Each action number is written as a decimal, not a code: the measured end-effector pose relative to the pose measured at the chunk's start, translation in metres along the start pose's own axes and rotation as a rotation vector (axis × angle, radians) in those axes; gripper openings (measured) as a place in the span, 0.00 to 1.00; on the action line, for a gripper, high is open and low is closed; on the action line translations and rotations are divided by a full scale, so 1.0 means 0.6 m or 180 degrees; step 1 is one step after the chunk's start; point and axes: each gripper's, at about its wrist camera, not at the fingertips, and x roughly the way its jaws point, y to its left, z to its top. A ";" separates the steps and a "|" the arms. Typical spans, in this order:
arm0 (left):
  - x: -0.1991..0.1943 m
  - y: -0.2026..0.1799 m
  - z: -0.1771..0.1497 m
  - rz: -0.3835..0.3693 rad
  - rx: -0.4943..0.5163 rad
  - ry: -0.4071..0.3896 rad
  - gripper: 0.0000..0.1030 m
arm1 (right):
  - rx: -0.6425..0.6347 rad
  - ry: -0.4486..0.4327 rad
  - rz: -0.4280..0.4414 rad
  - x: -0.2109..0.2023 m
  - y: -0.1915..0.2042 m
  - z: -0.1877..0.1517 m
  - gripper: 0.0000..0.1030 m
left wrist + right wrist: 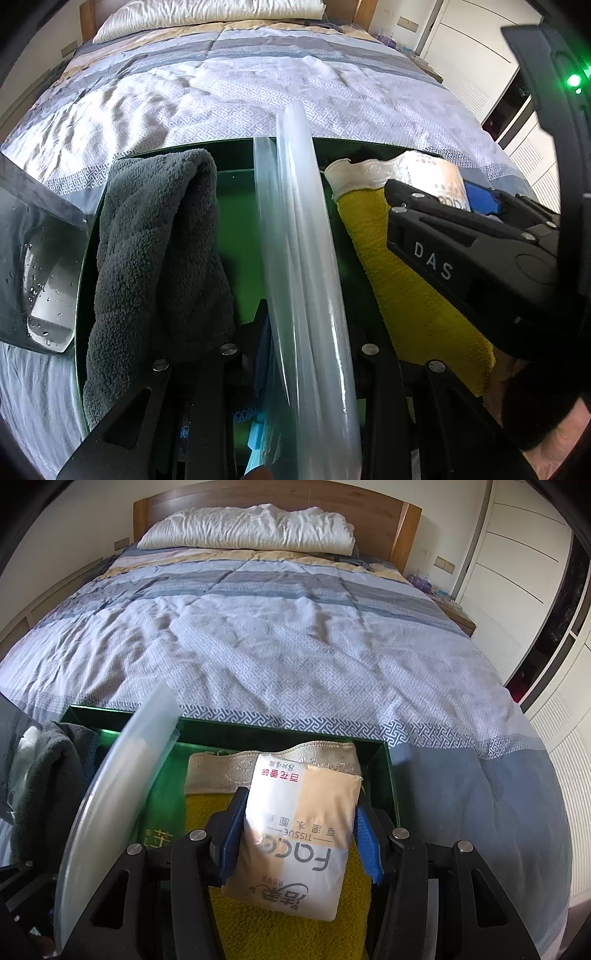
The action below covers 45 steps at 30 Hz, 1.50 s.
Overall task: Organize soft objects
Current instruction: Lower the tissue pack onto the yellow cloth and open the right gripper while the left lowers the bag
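The right gripper [295, 834] is clamped on a tissue pack [295, 834] — both blue pads [233, 840] press its sides. The pack is a soft pillow-shaped packet, beige with a white panel, printed with grey "TISSUE" lettering and red characters at its far end. It hangs over a yellow towel [295, 934], a coarse-looped cloth with a cream lace-like border at its 12 o'clock edge. The towel lies in a green box [389, 775] standing on the bed [295, 635], near the foot of the patterned quilt.

The left gripper [306, 373] is closed on a translucent plastic sheet [306, 229], a thin frosted panel standing on edge through the middle of the box, running from 6 o'clock toward 12 o'clock in the left wrist view. At 9 o'clock of this sheet a dark grey fleece towel [159, 258] is draped over the box's near edge — at 3 o'clock lie the yellow towel and the pack.
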 end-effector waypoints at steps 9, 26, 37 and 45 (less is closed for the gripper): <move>0.000 -0.001 0.001 0.0000 -0.0003 -0.0015 0.24 | -0.0031 0.0064 -0.0048 0.023 -0.002 0.001 0.51; -0.001 -0.002 0.002 0.0002 -0.0002 -0.0020 0.24 | -0.0104 0.0135 -0.0065 0.037 0.000 0.009 0.54; -0.001 -0.003 0.004 -0.0004 -0.0003 -0.0033 0.24 | -0.0107 0.0141 -0.0076 0.037 0.001 0.010 0.60; -0.003 -0.005 0.003 -0.0020 0.0000 -0.0056 0.27 | -0.0080 0.0098 -0.0079 0.030 -0.001 0.008 0.80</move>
